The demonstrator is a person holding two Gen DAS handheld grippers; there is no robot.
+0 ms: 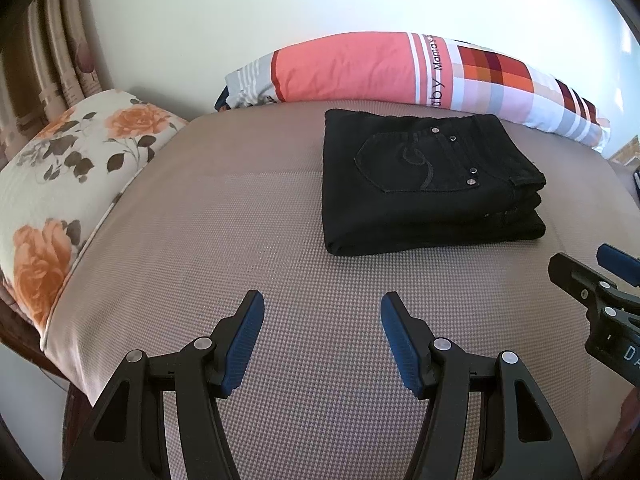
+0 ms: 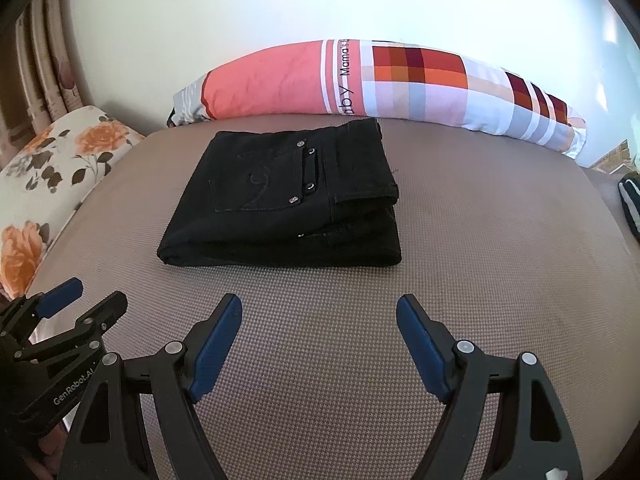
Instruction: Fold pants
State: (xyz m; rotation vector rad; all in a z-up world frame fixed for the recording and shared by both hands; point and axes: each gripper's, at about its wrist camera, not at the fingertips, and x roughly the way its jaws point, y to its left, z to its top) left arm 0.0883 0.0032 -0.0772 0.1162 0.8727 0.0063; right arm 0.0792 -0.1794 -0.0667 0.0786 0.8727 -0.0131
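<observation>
Black pants (image 1: pixel 424 184) lie folded in a compact stack on the bed, back pocket with metal studs facing up; they also show in the right wrist view (image 2: pixel 288 200). My left gripper (image 1: pixel 322 308) is open and empty, hovering over the bed in front of and left of the pants. My right gripper (image 2: pixel 319 308) is open and empty, just in front of the pants. The right gripper shows at the right edge of the left wrist view (image 1: pixel 592 272), and the left gripper at the left edge of the right wrist view (image 2: pixel 84 296).
The bed (image 1: pixel 240 240) has a brown woven cover. A long pink and plaid pillow (image 1: pixel 400 68) lies along the wall behind the pants. A floral pillow (image 1: pixel 60 168) sits at the left. A dark striped item (image 2: pixel 630 204) lies at the right edge.
</observation>
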